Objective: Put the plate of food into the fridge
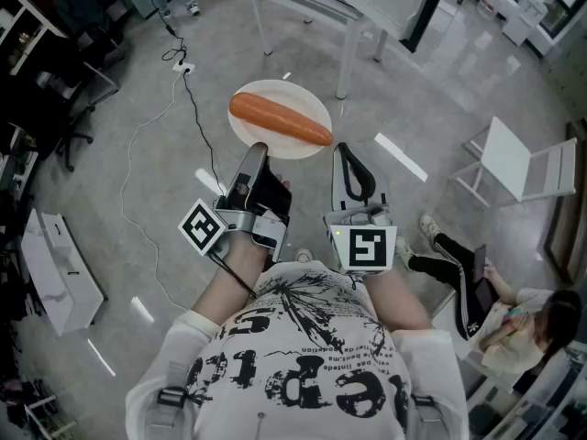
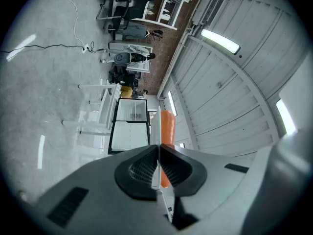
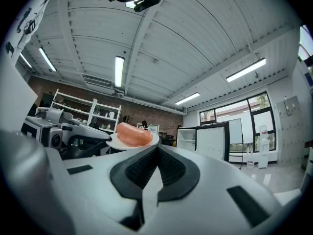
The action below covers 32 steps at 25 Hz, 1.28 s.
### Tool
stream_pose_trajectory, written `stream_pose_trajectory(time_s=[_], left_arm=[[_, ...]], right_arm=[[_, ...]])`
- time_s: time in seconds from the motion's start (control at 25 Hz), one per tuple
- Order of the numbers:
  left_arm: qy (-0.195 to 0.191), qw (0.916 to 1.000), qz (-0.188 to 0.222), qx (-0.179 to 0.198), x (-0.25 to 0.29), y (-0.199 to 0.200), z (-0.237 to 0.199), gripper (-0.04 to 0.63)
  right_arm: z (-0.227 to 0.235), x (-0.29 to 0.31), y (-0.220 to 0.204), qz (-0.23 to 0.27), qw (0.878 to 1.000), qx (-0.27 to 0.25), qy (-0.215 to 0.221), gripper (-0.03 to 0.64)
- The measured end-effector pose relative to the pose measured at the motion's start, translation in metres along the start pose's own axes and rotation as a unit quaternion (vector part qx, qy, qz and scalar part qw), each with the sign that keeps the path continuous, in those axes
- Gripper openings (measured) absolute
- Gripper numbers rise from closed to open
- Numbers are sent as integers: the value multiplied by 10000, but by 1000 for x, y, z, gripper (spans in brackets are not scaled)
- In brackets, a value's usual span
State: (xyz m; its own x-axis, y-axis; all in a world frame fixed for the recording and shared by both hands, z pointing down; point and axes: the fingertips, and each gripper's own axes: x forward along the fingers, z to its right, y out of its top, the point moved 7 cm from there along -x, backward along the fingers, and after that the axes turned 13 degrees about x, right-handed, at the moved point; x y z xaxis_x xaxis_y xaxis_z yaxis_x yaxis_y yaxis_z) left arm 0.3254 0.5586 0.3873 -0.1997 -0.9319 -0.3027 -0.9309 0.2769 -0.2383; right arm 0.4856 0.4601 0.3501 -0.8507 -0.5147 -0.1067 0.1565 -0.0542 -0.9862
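A white plate (image 1: 280, 140) carrying a long orange sausage (image 1: 280, 120) is held level over the grey floor in front of me. My left gripper (image 1: 258, 151) is shut on the plate's near rim. In the left gripper view the plate (image 2: 156, 126) shows edge-on between the closed jaws of that gripper (image 2: 159, 148), with the sausage (image 2: 167, 126) beside it. My right gripper (image 1: 341, 148) is shut and empty, just right of the plate and apart from it. In the right gripper view the plate (image 3: 113, 143) and sausage (image 3: 133, 133) appear past the jaws (image 3: 157, 148). The black-framed fridge (image 3: 210, 140) stands ahead.
White table legs (image 1: 345, 44) stand beyond the plate. A white folding chair (image 1: 518, 165) is at the right, and a seated person (image 1: 514, 324) is at the lower right. A black cable (image 1: 194, 117) runs across the floor on the left, near a white box (image 1: 55, 264).
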Motion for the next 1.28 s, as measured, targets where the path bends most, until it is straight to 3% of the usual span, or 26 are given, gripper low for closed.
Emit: stream_pose_trajectory(time_s=[0.84, 1.28], left_arm=[[66, 9998, 120, 155, -6, 3, -5, 23], [135, 9997, -123, -140, 15, 81, -29, 23]], right_arm=[[3, -1, -14, -114, 9999, 69, 99, 0], [-48, 78, -16, -244, 9997, -3, 31, 0]])
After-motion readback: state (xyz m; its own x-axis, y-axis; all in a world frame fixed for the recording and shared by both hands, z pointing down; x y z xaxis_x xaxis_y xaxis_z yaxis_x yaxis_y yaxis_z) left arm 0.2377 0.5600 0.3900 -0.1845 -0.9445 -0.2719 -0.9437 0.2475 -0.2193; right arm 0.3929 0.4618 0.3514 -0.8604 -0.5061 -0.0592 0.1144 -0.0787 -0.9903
